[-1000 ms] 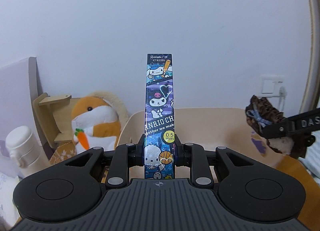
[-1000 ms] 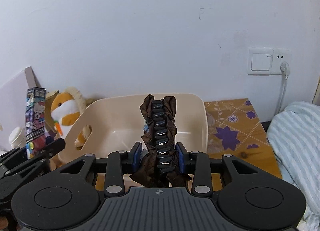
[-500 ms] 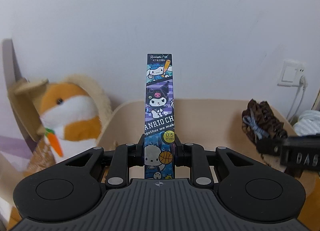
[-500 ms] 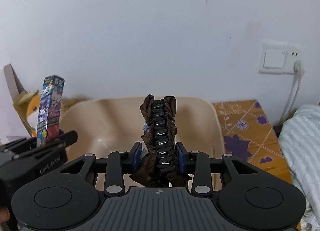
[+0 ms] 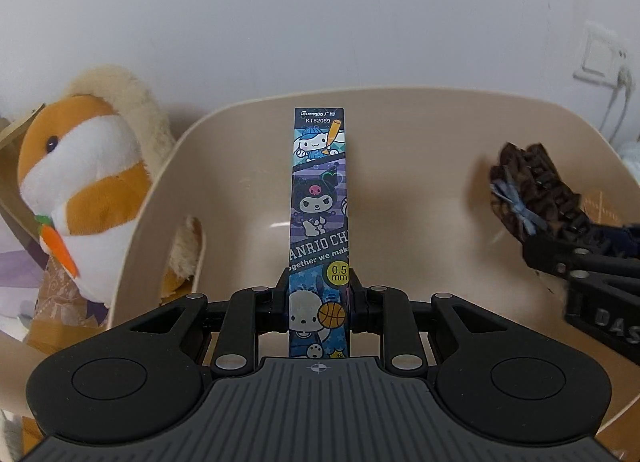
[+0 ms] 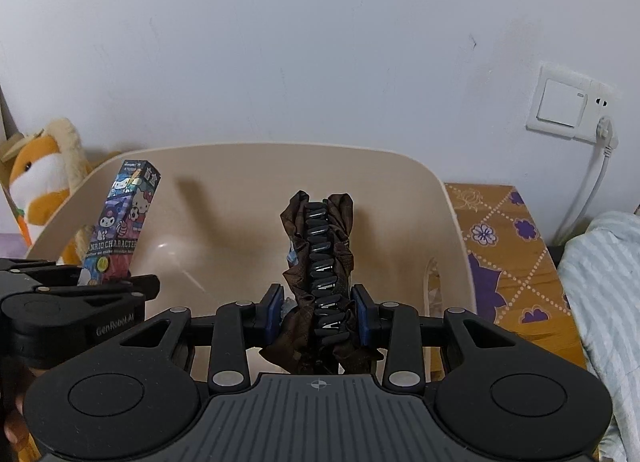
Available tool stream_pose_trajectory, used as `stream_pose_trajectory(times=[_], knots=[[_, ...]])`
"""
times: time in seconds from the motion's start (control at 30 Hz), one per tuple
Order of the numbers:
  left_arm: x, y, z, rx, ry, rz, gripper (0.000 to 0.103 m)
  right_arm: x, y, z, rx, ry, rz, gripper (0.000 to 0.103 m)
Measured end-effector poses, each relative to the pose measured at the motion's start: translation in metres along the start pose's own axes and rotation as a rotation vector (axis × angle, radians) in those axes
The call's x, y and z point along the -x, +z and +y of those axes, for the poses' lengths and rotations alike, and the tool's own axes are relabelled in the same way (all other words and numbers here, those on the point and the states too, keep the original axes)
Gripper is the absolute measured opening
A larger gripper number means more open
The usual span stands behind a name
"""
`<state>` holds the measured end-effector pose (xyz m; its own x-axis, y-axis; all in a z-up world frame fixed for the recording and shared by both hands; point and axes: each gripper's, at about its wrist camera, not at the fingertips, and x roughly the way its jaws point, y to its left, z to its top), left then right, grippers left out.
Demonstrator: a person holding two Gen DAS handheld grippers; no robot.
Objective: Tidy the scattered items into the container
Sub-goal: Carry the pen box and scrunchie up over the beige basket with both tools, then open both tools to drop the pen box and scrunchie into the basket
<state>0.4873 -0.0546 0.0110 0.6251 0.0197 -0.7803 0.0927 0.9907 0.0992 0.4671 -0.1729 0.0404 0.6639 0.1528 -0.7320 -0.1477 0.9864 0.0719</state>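
- Over the beige container (image 5: 400,197), my left hand-held gripper (image 5: 319,298) is clamped on a tall, narrow cartoon-printed box (image 5: 319,197); both pads press its lower sides and the box sticks straight out along the fingers, its far end pointing at the container's back wall.
- From my right wrist view, that same box (image 6: 122,221) leans over the container's left rim, with the left hand-held gripper (image 6: 104,286) below it and a bit of my hand (image 6: 18,422) showing at the bottom left corner.
- My right hand-held gripper (image 6: 319,306) is closed on a brown fabric hair clip (image 6: 320,258); the blue pads squeeze the ruffled cloth on either side, and the row of dark teeth runs up the middle, away from the camera.
- Seen from the left wrist, the hair clip (image 5: 532,193) hangs above the container's right side, with a pale blue ribbon on it, gripped by my right hand-held gripper (image 5: 560,258).
- The container's floor is bare where I can see it, and it has a handle slot in each side wall.
- A plush hamster (image 5: 84,197) with a carrot sits just outside the container's left wall.
- Right of the container, a patterned orange cloth (image 6: 508,246) covers the surface, and striped bedding (image 6: 600,302) lies beyond that.
- A wall switch and socket (image 6: 568,105) with a white plug sits on the wall at the right.
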Motion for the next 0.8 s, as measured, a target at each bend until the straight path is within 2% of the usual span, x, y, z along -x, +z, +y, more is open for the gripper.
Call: stream_pose_trajectory(times=[0.03,0.07,0.1,0.23,0.27,0.3,0.37,0.53,0.67,0.8], knots=[[0.001,-0.002,-0.002,-0.009,-0.009,-0.001,0.024,-0.001,-0.001,0.001,0.011,-0.008,0.000,0.033],[0.003,-0.004,-0.005,-0.021,-0.015,-0.005,0.026,-0.001,-0.003,0.003,0.026,-0.018,-0.005,0.042],[0.005,-0.005,-0.007,-0.034,-0.016,-0.014,0.029,0.001,-0.005,0.005,0.043,-0.033,-0.017,0.042],[0.021,-0.010,-0.013,-0.042,0.011,-0.076,0.052,0.010,-0.008,0.008,0.087,-0.051,-0.051,0.049],[0.024,-0.011,-0.011,-0.035,0.006,-0.083,0.060,0.014,-0.009,0.009,0.092,-0.055,-0.058,0.058],[0.028,-0.013,-0.011,-0.027,0.003,-0.091,0.062,0.018,-0.010,0.010,0.096,-0.060,-0.070,0.064],[0.037,-0.016,-0.010,-0.017,0.008,-0.115,0.068,0.030,-0.013,0.012,0.111,-0.067,-0.102,0.064],[0.047,-0.022,0.011,0.001,0.034,-0.186,0.074,0.046,-0.009,0.005,0.106,-0.056,-0.133,0.070],[0.051,-0.020,0.015,0.002,0.044,-0.203,0.079,0.065,-0.017,0.000,0.099,-0.048,-0.160,0.076],[0.063,-0.029,0.017,-0.015,0.055,-0.215,0.081,0.083,-0.025,-0.003,0.093,-0.044,-0.177,0.077]])
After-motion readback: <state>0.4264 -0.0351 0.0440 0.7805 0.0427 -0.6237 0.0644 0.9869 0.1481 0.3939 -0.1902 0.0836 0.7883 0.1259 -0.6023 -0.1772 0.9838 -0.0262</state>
